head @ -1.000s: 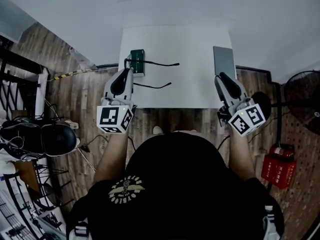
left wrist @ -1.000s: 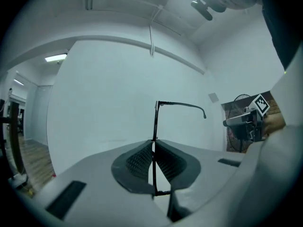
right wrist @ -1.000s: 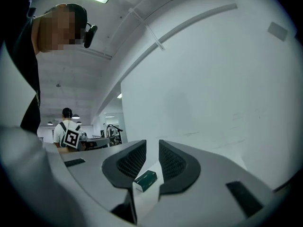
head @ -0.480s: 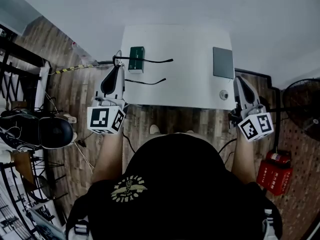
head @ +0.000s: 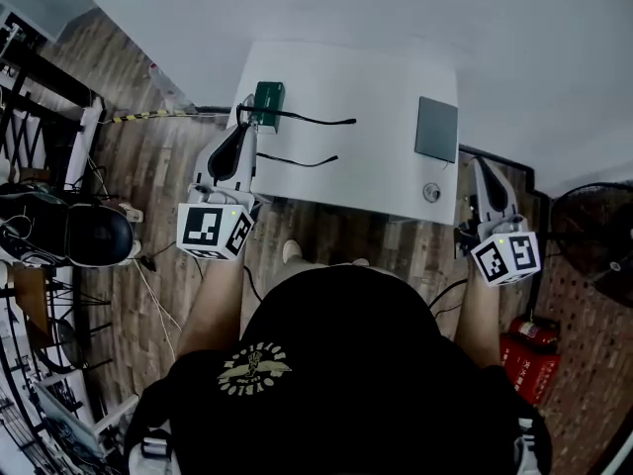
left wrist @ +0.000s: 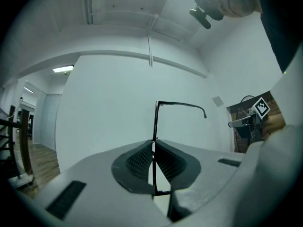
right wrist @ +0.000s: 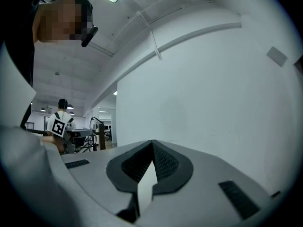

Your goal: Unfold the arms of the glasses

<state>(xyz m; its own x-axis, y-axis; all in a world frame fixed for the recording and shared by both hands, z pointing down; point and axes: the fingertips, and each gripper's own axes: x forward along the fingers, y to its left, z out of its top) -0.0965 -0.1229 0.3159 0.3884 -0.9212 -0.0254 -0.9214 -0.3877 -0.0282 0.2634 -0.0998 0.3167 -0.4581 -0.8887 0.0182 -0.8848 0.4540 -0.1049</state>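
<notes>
1. The left gripper [head: 241, 135] is clamped on the front of the black glasses [left wrist: 155, 120], with the thin frame pinched upright between its pads.
2. The glasses sit at the left edge of the white table [head: 366, 87], just beside a green box [head: 267, 102]. Both arms point out across the tabletop.
3. The right gripper [head: 483, 168] hangs off the table's right edge, jaws pressed together on nothing.
4. A grey pad [head: 436, 129] lies near that edge.

Black glasses [head: 316, 120], white table [head: 366, 87], green box [head: 268, 99], grey pad [head: 436, 129], brown wood-grain floor [head: 148, 181].
</notes>
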